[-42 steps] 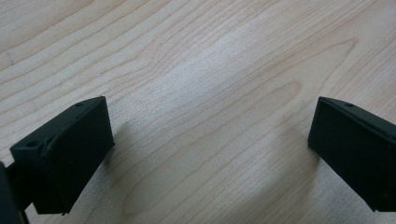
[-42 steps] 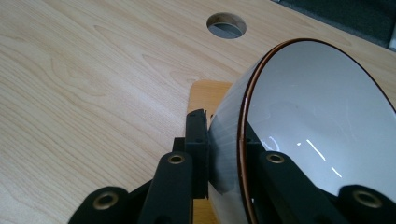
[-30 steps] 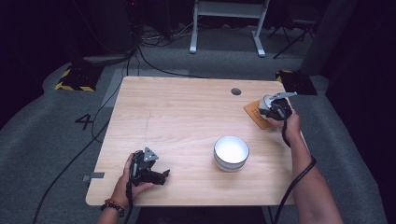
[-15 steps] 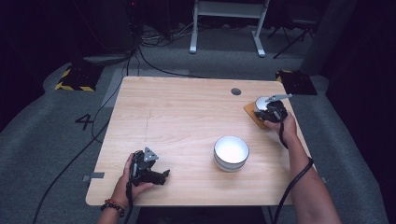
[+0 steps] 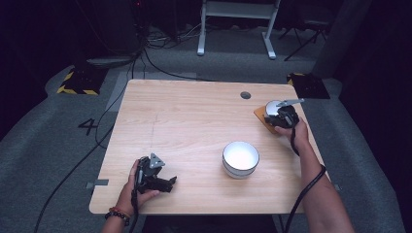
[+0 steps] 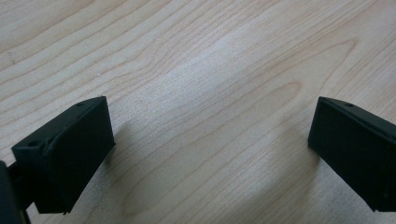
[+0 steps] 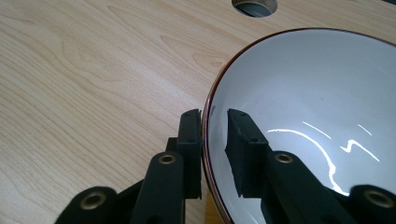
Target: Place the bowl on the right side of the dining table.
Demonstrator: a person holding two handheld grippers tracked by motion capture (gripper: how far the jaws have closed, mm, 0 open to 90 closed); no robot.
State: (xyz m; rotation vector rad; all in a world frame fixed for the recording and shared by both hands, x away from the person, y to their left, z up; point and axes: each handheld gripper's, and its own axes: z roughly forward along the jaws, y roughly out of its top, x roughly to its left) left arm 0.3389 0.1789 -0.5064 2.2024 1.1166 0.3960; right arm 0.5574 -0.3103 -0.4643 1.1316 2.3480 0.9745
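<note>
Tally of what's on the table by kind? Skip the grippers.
Bowls: 2 (white bowl mid-table, brown-rimmed bowl at the right edge)
Mats: 1 (orange mat under the brown-rimmed bowl)
Total: 3

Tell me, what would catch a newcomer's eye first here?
Probably the white bowl alone at the front middle of the wooden table. Then, at the far right edge, the right hand-held gripper, whose jaws have just been opening, straddling the rim of a second bowl on an orange mat.
</note>
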